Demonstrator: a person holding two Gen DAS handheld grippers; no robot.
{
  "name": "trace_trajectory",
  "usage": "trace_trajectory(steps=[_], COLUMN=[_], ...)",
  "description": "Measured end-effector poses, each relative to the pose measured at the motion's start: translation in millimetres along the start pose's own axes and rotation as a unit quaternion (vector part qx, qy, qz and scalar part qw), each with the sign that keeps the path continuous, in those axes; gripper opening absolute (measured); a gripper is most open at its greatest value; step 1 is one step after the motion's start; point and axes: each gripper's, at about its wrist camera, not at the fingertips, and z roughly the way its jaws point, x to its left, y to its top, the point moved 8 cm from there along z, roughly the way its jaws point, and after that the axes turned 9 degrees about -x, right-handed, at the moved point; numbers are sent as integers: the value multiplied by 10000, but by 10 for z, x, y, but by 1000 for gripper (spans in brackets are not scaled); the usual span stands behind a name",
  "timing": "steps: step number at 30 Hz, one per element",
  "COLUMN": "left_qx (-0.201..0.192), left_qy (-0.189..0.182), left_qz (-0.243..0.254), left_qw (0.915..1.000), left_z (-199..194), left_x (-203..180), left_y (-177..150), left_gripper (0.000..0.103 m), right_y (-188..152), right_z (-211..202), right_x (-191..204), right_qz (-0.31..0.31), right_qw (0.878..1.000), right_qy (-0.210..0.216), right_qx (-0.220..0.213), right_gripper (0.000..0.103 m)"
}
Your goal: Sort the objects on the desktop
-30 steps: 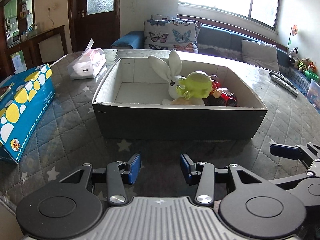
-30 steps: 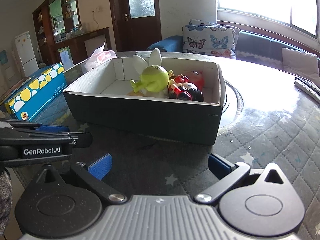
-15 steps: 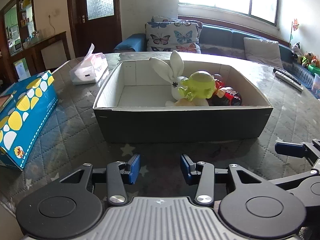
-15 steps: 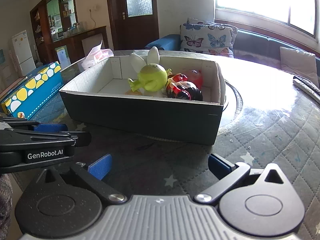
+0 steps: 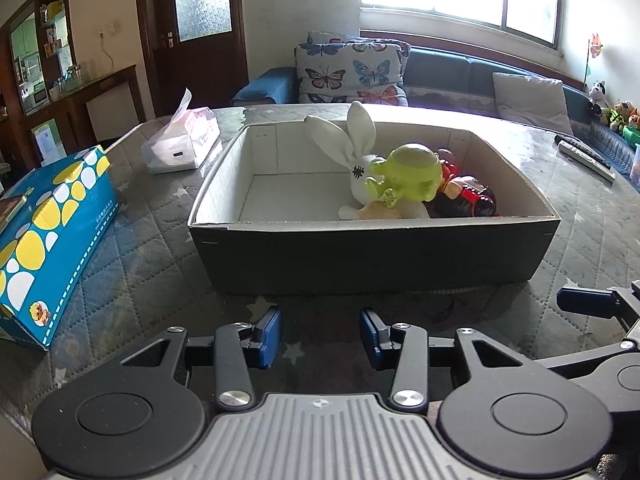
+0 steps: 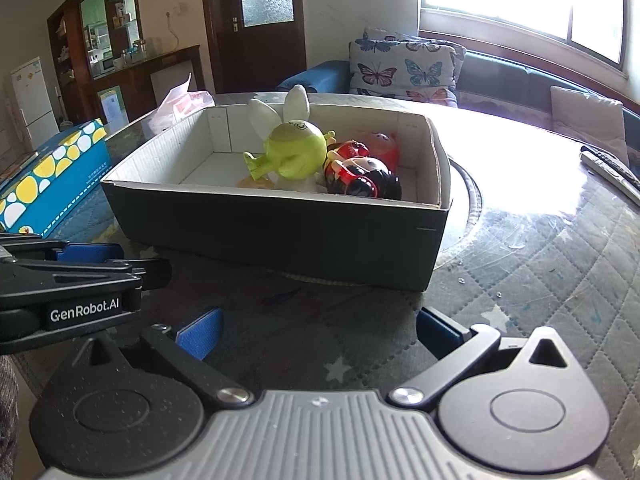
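A quilted, star-patterned table cover (image 5: 152, 264) under a glossy sheet fills the foreground of a living room, with a sofa and butterfly cushions seen behind. A dark cardboard box (image 5: 372, 252) is set in the middle of the table, and the toys are gathered in its right half: a white plush rabbit (image 5: 354, 152), a green figure (image 5: 412, 174) lying against it, and a red and black figure (image 5: 466, 198) just beside, toward the right wall. A further red toy (image 6: 382, 146) is seen behind them in the right wrist view, though its shape is hard to make out in the glare.

The left gripper (image 5: 320, 334) is held low before the box's near wall, its jaws partly open and nothing held. The right gripper (image 6: 318, 330) is held alongside, its jaws spread wider, likewise empty. Both are well short of the box.

The sorting appears largely done, since no loose toy is seen on the cover. A blue spotted carton (image 5: 44, 236) and a tissue pack (image 5: 184, 144) remain at the left, a remote (image 5: 586, 156) at the far right.

The risks are judged as follows. The two grippers are close together, so a sideways reach could bring them into collision. The light box could be pushed across the slick cover if its wall is struck. The piled toys could be tipped out if one is dropped on top.
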Motion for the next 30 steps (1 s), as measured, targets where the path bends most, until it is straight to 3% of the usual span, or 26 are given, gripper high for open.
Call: trace_trajectory(steps=[30], left_qx=[-77], left_qy=[-39], left_qz=[-54], left_qw=[9999], left_z=[108], left_x=[13], left_y=[65], left_gripper=[41], right_y=[31], right_z=[201], right_x=[-70], right_qz=[100], right_qw=[9994], right_qy=[-286], right_qx=[162], right_gripper=[103])
